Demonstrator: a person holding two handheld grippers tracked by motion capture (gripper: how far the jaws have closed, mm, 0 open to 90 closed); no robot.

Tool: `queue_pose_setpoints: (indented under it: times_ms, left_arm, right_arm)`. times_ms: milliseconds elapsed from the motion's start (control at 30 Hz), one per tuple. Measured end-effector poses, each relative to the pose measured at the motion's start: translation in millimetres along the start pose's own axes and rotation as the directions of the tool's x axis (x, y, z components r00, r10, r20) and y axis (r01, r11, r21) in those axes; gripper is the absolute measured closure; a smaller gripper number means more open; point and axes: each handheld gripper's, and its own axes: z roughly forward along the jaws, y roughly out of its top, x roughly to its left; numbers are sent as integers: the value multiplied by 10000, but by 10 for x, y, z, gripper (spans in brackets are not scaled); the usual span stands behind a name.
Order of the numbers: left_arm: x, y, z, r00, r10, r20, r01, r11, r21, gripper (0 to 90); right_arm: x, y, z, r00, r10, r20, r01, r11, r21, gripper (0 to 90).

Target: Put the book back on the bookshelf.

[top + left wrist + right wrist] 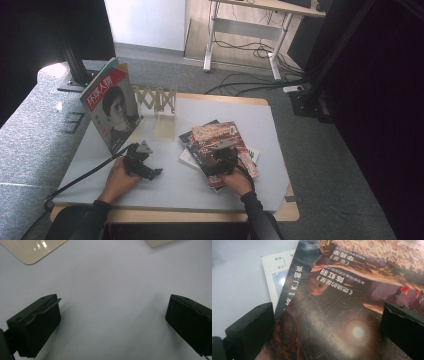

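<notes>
My left claw sits low in front of me, gripped from behind by my left hand, its jaws spread wide apart with nothing between them. My right claw points away from me, held by my right hand, jaws likewise wide apart. Both forearms, in dark sleeves, come in from the near edge and angle slightly inward.

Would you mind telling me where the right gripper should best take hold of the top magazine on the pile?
Probably at the near edge of the top magazine, coming in low from the person's side. It lies flat on the pile, so only a thin edge offers purchase. The right gripper already hangs open over that near part, one jaw on either side.
</notes>
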Motion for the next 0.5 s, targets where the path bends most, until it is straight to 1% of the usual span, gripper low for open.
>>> queue_pose_setpoints:
  times_ms: [200, 367, 400, 433, 500]
  left_arm:
    - [0, 0, 0, 10000, -1, -1, 1, 10000, -3, 0]
    - [0, 0, 1, 10000, -5, -2, 5, 10000, -5, 0]
    - [0, 0, 1, 10000, -6, -2, 6, 10000, -5, 0]
    - [0, 0, 1, 10000, -6, -1, 6, 10000, -6, 0]
    - [0, 0, 1, 10000, -7, -1, 7, 10000, -6, 0]
  right_arm:
    - [-65, -102, -93, 9999, 106, 74, -106, 9999, -17, 0]
    - [-185, -249, -230, 9996, 238, 146, -238, 9997, 2, 0]
    - [-185, -249, -230, 9996, 238, 146, -238, 9997, 2, 0]
    - [-225, -295, -265, 9993, 307, 193, -306, 9995, -60, 0]
    - [-237, -310, -276, 9994, 306, 190, -304, 9995, -91, 0]
